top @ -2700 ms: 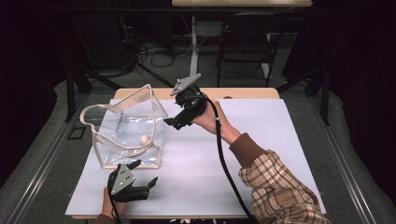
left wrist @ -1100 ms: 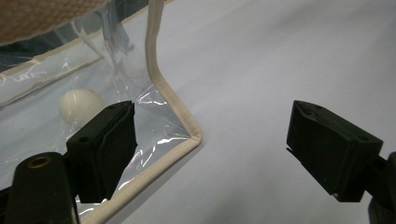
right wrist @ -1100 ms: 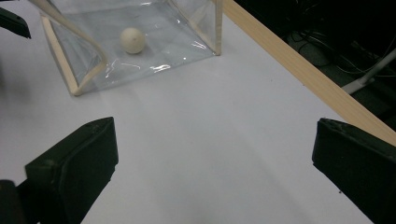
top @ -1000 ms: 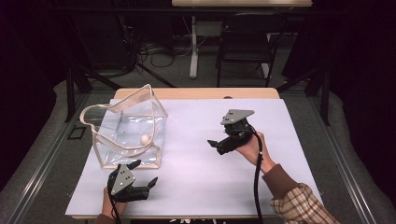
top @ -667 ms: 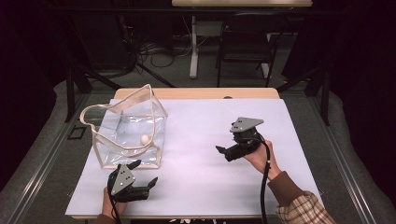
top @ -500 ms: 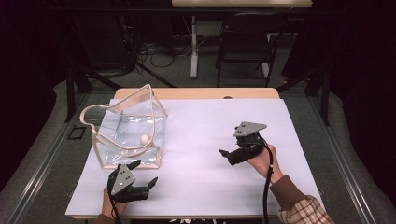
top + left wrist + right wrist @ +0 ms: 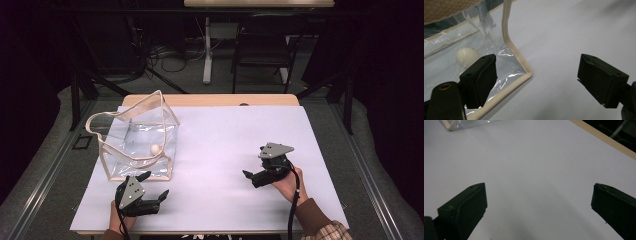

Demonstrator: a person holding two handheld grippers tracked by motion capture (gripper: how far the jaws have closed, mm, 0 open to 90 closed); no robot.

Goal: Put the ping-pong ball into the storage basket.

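Note:
A clear plastic bag (image 7: 137,145) with beige trim and handles stands open on the left of the white table sheet (image 7: 225,135). A small white ball (image 7: 156,149) lies inside it. My left gripper (image 7: 155,184) rests open on the sheet just in front of the bag. In the left gripper view, the left gripper (image 7: 537,58) straddles the bag's front corner (image 7: 516,57) with nothing between its jaws, and the ball (image 7: 466,56) shows through the plastic. My right gripper (image 7: 252,177) is held open low over the sheet's right side. The right gripper (image 7: 539,187) faces bare sheet.
The table's wooden far edge (image 7: 215,100) borders the sheet, and shows as a strip (image 7: 604,140) in the right gripper view. A dark chair (image 7: 265,45), a white post (image 7: 206,50) and cables on the floor stand beyond. A bag corner (image 7: 466,123) is far off.
My right gripper has drawn back from beside the bag's mouth, to the right and toward the near edge, sinking low over the sheet. The left gripper and the bag stayed still.

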